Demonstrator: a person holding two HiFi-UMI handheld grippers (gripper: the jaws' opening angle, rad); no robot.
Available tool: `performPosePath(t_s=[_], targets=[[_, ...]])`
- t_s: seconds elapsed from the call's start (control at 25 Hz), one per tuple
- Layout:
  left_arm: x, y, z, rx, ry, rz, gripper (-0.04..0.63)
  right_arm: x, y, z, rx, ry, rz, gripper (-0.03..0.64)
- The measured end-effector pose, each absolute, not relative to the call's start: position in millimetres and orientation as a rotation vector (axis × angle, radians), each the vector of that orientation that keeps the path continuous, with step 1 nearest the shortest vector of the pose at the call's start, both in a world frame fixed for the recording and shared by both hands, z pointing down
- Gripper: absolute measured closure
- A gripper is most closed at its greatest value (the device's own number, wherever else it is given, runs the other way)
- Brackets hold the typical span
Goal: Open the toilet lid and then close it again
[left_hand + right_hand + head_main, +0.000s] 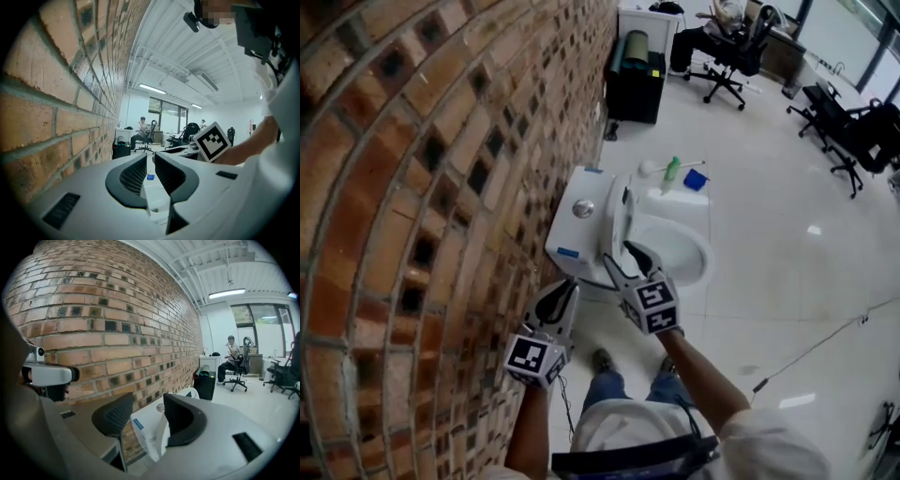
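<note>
The toilet lid (622,220) is already up, leaning on the tank (579,217), so this looks like the closing half. The right gripper (625,260) sits right by the lid's edge, jaws about half apart, pinching nothing. The left gripper (563,296) is closed and empty, beside the brick wall (441,187). Next move is probably catching that edge and swinging it down over the bowl (686,251).

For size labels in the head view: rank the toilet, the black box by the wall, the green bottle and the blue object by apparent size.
1. toilet
2. black box, farther off, so its true size is unsure
3. green bottle and blue object look about alike; not ranked
</note>
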State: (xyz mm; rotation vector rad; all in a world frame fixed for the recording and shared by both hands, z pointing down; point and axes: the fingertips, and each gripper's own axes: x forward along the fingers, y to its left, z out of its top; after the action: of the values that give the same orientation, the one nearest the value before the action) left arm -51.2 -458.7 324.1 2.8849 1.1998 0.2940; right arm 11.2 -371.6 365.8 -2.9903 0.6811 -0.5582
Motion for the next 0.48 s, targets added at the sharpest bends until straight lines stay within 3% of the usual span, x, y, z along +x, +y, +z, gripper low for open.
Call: performPosePath(t_s=[0.48], targets=[[-58,-440,332,2.895,0.998,0.324,0.551,24,-351,386,-2.998,0.876,-0.628,0.417]])
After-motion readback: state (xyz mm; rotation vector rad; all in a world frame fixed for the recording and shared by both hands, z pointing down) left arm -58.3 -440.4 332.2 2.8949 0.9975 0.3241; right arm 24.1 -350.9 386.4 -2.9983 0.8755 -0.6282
